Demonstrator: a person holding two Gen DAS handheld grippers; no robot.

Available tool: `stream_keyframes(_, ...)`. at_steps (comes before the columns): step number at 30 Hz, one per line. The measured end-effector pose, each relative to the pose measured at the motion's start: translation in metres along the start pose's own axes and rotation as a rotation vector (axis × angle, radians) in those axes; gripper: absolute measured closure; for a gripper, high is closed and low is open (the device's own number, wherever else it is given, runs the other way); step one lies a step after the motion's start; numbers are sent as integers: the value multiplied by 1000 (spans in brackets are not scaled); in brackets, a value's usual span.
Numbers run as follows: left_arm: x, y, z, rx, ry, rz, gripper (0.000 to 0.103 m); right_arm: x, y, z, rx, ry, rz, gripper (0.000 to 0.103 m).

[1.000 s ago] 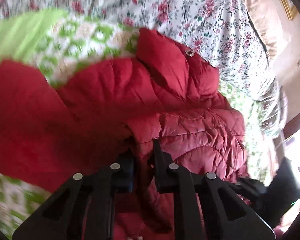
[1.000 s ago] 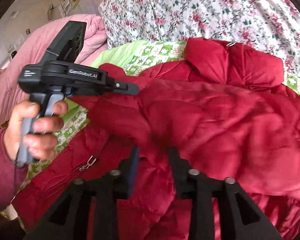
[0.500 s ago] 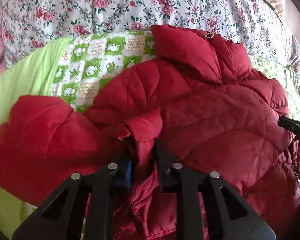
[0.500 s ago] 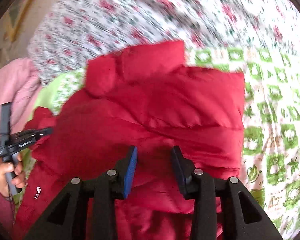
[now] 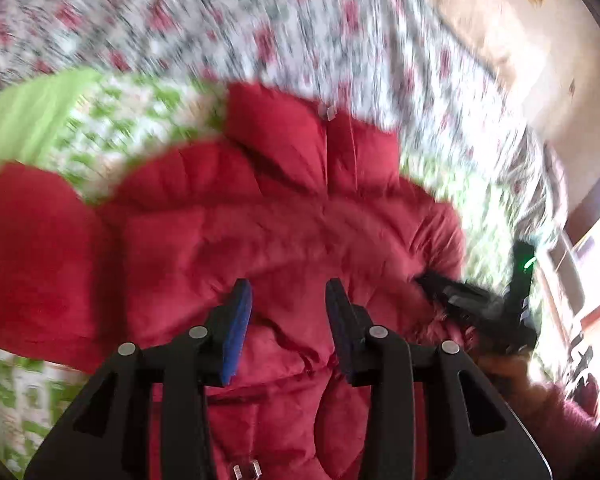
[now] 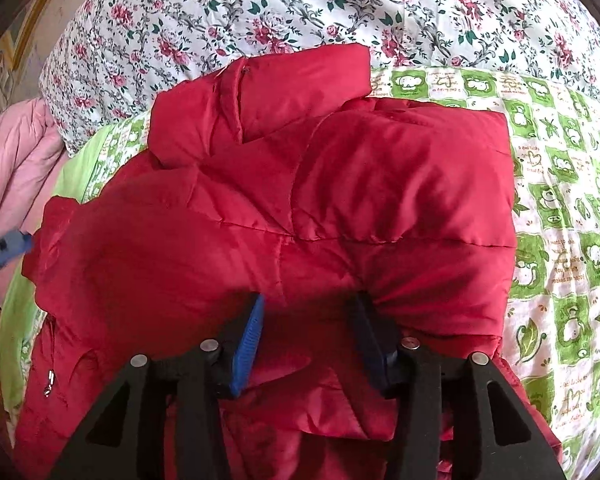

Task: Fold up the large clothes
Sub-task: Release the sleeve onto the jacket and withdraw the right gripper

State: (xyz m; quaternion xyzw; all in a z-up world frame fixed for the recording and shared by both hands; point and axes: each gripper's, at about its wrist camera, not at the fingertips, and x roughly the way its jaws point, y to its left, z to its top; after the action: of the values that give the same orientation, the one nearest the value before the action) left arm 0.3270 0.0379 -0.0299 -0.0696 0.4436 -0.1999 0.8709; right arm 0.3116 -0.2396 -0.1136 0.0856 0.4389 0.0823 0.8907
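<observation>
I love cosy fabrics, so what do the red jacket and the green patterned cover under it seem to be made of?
Red jacket: apparently padded synthetic shell, slightly shiny, with puffy stitched quilting. Green patterned cover: probably printed cotton, matte and flat, though the weave is too fine to confirm.

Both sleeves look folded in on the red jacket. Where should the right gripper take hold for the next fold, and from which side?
Probably the bottom hem of the red jacket, the near edge under the right gripper, whose jaws are opening. Come from the near side: the collar lies at the far end, so lifting the hem would fold the jacket toward it.
</observation>
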Motion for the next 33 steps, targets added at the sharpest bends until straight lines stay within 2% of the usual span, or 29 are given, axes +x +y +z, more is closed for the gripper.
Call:
stream_keyframes(2,22,-3,-6,24,39,60,67,0,-1,2,-1,9,0,54)
stream_keyframes(3,36,-2,-10,44,56,123,67,-2,0,3,-3,11,-8,54)
stream_keyframes(5,45,-2,-17,64,61,146,67,-15,11,8,-33,-30,-18,54)
stream_keyframes(7,49,-3,-21,74,61,160,67,-31,36,14,-107,-93,21,55)
stream_keyframes(8,49,-5,-21,85,62,174,67,-33,45,16,-133,-103,35,55)
stream_keyframes(10,52,-9,-20,106,65,203,66,-22,67,23,-176,-62,59,56)
stream_keyframes(11,53,-9,-21,109,66,208,66,-11,73,25,-184,-31,57,56)
stream_keyframes(14,59,-5,-22,105,70,206,67,37,77,24,-209,82,-25,55)
stream_keyframes(17,62,-3,-22,103,69,201,66,49,67,25,-163,73,10,54)
stream_keyframes(19,63,-3,-21,99,65,202,66,41,63,29,-131,70,29,54)
stream_keyframes(20,63,-3,-21,96,60,201,66,29,59,31,-112,38,37,54)
stream_keyframes(23,63,-4,-22,96,50,202,66,12,41,30,-78,-28,-30,54)
stream_keyframes(25,62,-4,-23,93,48,203,66,19,23,27,-39,4,-68,55)
stream_keyframes(28,62,-3,-23,94,48,202,66,32,10,21,-19,38,-44,55)
stream_keyframes(33,54,0,-22,83,35,172,67,38,19,24,-34,38,-76,54)
